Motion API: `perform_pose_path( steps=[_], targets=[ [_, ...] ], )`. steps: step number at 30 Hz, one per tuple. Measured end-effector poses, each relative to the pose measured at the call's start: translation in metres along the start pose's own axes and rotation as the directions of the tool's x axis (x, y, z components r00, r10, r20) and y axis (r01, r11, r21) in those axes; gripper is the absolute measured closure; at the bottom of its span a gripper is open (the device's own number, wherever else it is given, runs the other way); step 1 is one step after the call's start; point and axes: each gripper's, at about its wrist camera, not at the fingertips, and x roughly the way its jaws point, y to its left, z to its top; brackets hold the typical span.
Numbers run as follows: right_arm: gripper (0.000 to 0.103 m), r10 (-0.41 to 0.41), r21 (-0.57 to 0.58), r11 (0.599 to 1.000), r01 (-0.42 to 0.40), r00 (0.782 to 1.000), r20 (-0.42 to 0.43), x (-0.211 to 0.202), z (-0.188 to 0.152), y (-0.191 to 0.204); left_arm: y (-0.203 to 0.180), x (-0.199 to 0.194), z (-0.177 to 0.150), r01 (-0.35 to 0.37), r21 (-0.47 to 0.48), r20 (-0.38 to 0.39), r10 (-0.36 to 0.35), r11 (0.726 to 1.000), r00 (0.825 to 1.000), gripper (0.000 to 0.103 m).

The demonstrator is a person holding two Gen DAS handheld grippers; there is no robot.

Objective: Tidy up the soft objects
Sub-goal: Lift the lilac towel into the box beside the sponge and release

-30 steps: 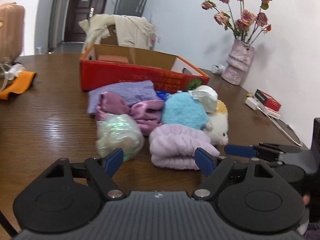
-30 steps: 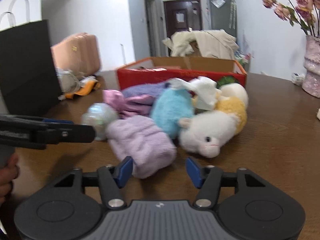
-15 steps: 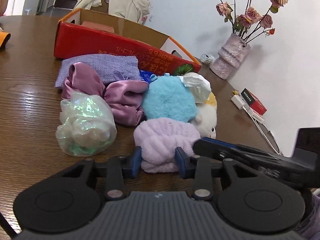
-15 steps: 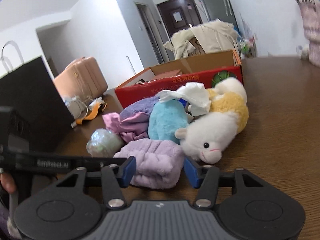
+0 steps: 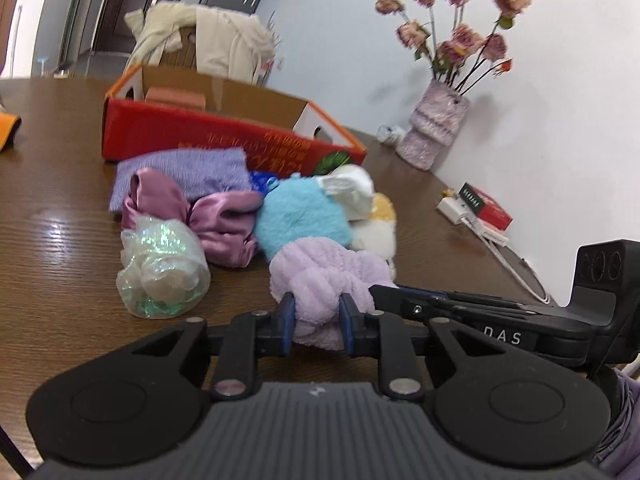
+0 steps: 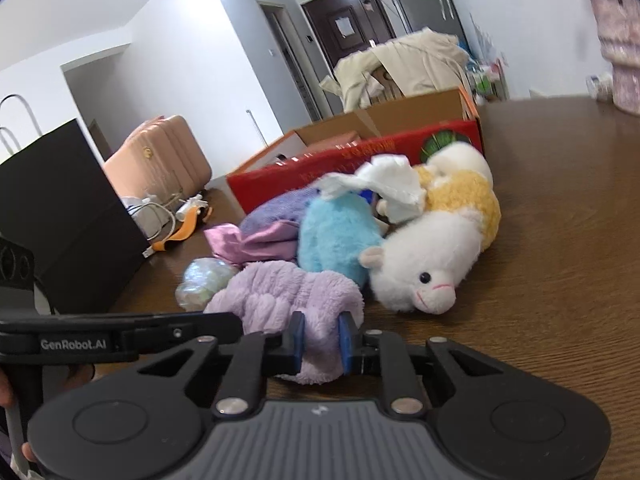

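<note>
1. The left tool (image 5: 314, 322) is pinching the near fold of the lilac plush headband (image 5: 328, 276); its blue pads sink into the pile on both sides. The right tool (image 6: 320, 338) is pinching the same headband (image 6: 288, 300) at another near lobe, so both tools grip one item at the front of the heap.

2. Handling, as a judgement: the headband looks very light and wholly soft, with thick fleece that squashes under the pads. It should not slip, but a pinch on the fluff alone may stretch or drag it instead of lifting it. A hold deep on a bunched fold, as now, seems best. Two grips let it be spread or carried without sagging.

3. Looks: pale lilac, ribbed and puffy, gathered into a knot-like twist, lying on the brown wooden tabletop (image 5: 52, 208) at the near edge of the pile.

4. Just behind it, touching, sit the blue fluffy ball (image 5: 302, 214) and the white-and-yellow alpaca plush (image 6: 432, 256). To its left, apart from it, lies the iridescent crinkly bundle (image 5: 164, 272).

5. Farther back lie the pink satin bow (image 5: 208, 216), the purple knit cloth (image 5: 188, 172) and a white crumpled cloth (image 6: 384, 184) on top of the heap.

6. Behind all stands the open red cardboard box (image 5: 224, 136), probably the place for these soft things; lifting the headband may nudge the ball resting against it.
</note>
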Motion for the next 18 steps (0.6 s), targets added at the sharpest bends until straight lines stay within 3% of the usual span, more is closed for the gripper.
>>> perform_pose_path(
  steps=[5,11,14,18],
  targets=[
    [0.086,-0.001,-0.051,0.999,0.005,0.998,0.065,-0.034,0.005,0.02,-0.017,-0.03,0.005,0.016,0.024,0.068,-0.017,1.0,0.998,0.08],
    [0.086,0.01,-0.134,0.991,0.01,0.989,0.147,-0.067,0.039,0.038,-0.036,-0.053,0.042,0.017,0.093,0.161,-0.032,0.996,0.986,0.08],
    [0.086,0.012,-0.145,0.989,0.013,0.986,0.169,-0.067,0.063,0.041,-0.04,-0.049,0.065,-0.002,0.11,0.192,-0.019,0.994,0.981,0.08],
    [0.086,0.01,-0.145,0.989,0.014,0.986,0.169,-0.053,0.1,0.037,-0.032,-0.029,0.105,-0.011,0.084,0.179,-0.004,0.996,0.984,0.08]
  ],
)
